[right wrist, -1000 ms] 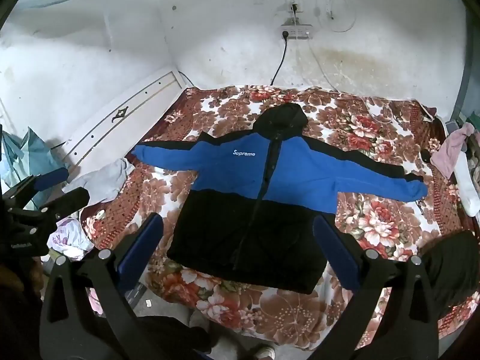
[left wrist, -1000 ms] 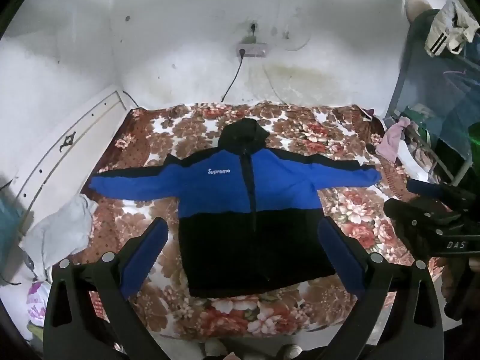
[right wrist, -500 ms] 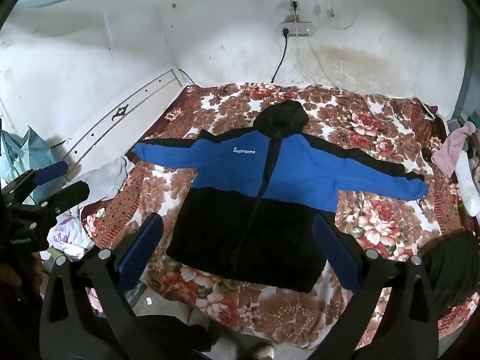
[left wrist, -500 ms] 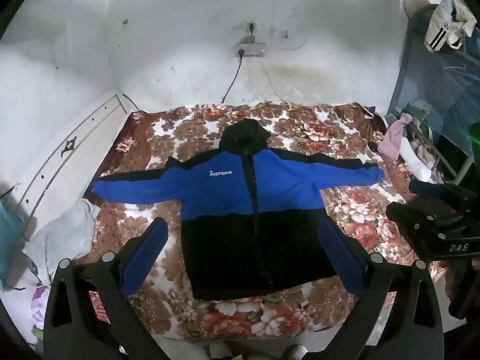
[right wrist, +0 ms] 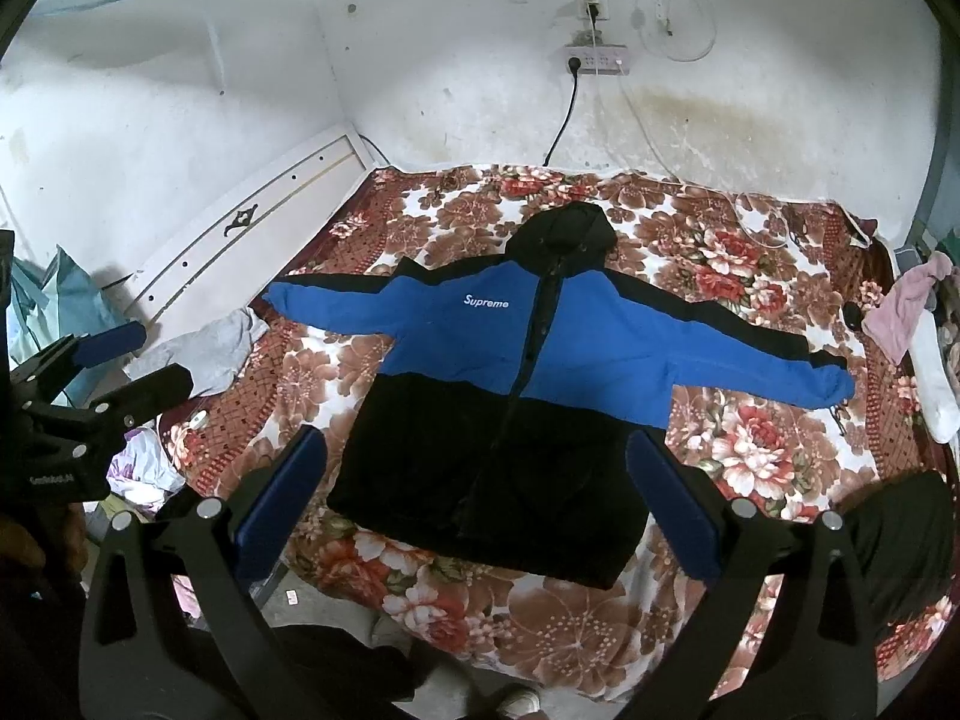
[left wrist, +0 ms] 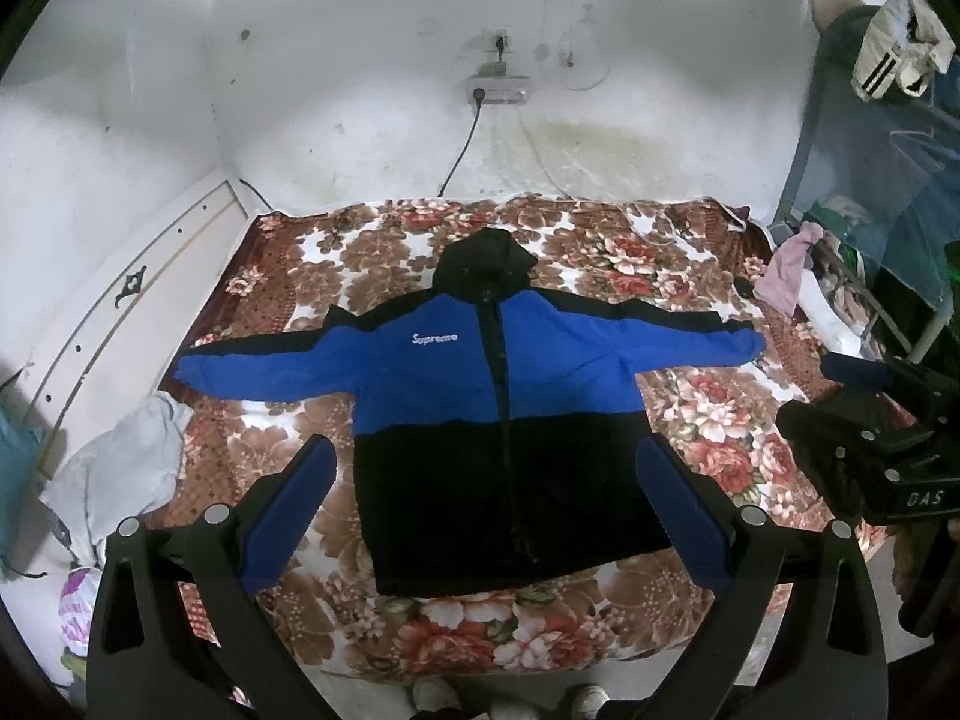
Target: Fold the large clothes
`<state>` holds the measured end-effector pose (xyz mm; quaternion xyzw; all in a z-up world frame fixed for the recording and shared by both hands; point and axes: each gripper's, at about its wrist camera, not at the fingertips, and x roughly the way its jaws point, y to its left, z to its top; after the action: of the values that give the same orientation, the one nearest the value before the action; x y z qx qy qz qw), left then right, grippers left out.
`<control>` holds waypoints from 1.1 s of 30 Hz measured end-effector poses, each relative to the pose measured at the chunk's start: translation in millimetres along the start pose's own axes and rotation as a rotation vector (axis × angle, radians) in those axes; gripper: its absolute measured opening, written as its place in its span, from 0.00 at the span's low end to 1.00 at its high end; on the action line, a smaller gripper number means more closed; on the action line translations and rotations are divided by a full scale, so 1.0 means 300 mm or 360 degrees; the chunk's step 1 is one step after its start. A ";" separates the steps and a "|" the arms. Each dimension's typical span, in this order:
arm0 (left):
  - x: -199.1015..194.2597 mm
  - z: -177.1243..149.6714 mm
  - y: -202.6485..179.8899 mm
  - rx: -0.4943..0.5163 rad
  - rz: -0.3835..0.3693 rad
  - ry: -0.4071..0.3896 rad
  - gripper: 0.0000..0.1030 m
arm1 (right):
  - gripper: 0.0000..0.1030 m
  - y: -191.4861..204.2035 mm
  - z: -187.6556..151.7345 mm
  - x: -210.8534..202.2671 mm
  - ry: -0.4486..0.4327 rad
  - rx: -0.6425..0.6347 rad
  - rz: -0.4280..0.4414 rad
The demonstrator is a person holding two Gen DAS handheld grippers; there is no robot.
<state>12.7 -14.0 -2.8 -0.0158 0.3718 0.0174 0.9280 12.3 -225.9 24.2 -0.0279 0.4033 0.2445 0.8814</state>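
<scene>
The left gripper (left wrist: 486, 468) is hanging in the air with its two blue-padded fingers (left wrist: 288, 510) spread wide apart, gripping nothing. The right gripper (right wrist: 477, 468) is hovering the same way, its jaws gaping and empty, blue pads (right wrist: 675, 504) facing each other. Each gripper is showing at the edge of the other's view: the right one (left wrist: 870, 420) to the right, the left one (right wrist: 90, 384) to the left, both level and well apart.

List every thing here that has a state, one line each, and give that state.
Blue and black hooded jacket: spread flat, front up, closed, sleeves out, unfolded.
Floral brown and red blanket: spread over the bed, under the jacket.
Left gripper: open, holding nothing.
Right gripper: open, holding nothing.
Crumpled grey garment: bunched at the bed's edge.
Black power cord: plugged into the wall strip.
</scene>
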 end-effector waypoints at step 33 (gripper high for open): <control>0.014 -0.007 0.025 0.0024 0.0019 0.0002 0.95 | 0.95 -0.047 0.013 -0.052 -0.0035 0.0006 0.0014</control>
<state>14.0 -6.4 -7.2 -0.0065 0.3726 0.0203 0.9277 12.9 -243.7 36.1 -0.0218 0.3941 0.2478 0.8848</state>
